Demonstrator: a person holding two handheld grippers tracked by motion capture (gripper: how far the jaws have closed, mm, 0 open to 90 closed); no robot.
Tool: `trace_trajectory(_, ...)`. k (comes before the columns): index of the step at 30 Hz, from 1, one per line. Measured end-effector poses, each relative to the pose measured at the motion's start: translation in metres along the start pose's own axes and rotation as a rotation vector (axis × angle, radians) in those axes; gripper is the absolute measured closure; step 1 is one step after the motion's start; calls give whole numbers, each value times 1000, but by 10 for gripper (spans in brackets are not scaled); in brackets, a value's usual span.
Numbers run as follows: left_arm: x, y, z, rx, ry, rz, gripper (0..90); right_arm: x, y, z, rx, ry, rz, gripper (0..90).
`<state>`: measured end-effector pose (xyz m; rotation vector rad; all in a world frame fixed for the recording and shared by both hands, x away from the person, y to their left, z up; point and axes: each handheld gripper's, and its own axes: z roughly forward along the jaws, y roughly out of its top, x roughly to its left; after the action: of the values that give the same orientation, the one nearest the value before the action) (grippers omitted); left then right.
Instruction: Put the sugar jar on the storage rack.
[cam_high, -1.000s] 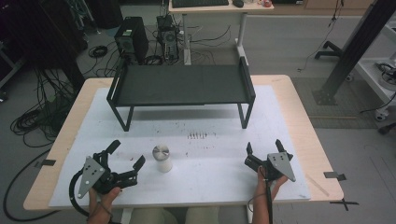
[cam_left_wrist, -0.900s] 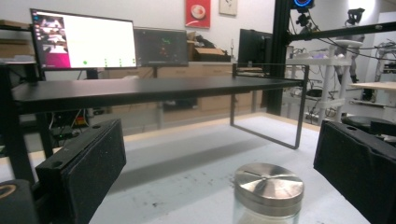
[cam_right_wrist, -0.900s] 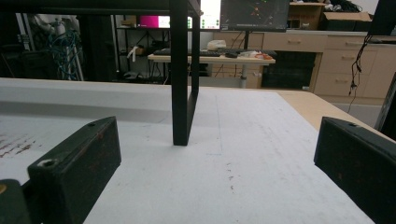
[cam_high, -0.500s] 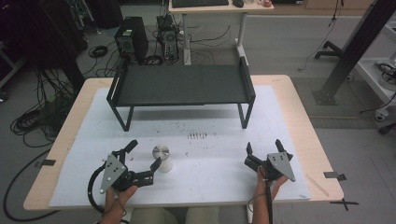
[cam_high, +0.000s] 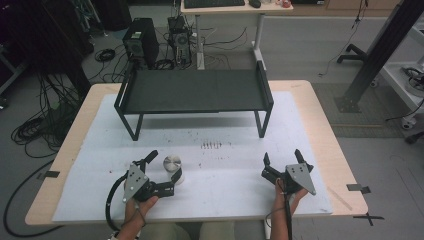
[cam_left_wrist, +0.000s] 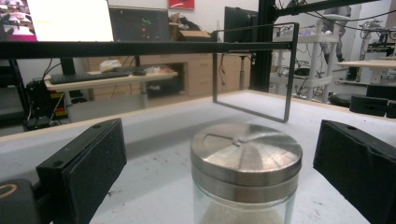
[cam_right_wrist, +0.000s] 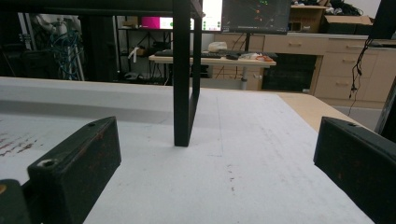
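Both jaws newly around jar (cam_high: 173, 165)

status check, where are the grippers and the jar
Left gripper open, jaws either side of the jar, no contact seen. Right gripper open, holding nothing. Jar upright, steel lid on, in front of the black shelf. Nothing in the way.

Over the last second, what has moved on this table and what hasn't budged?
The left gripper slid rightward to the jar and now has its open jaws either side of it, apparently without touching it. The jar itself stands where it was. The right gripper, also open, and the black shelf have not moved.
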<state>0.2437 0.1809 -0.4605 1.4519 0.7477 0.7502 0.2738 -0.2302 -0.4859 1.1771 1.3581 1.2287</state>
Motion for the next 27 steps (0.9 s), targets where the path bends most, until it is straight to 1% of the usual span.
trace_trajectory(3, -2, -4, 3, 0, -10, 11, 29, 0, 0, 0, 2, -1, -2, 5)
trace_trajectory(4, -3, -5, 4, -5, -11, 8, 29, 0, 0, 0, 3, -1, -2, 6)
trace_trajectory(8, -4, -8, 4, -19, -2, 13, 29, 0, 0, 0, 3, -2, -2, 6)
trace_trajectory(15, -3, -10, 4, -23, 1, 9, 29, 1, 0, 0, 6, -3, -10, 6)
trace_trajectory(20, -2, -11, 4, -24, 6, -15, 29, 0, 0, 0, 5, -3, -8, 6)
trace_trajectory(24, -2, -11, 4, -23, 1, -13, 40, 1, 0, 0, 3, -3, -9, 6)
trace_trajectory(27, -1, -11, 4, -17, -11, -23, 40, 1, 0, 0, 3, -3, -10, 6)
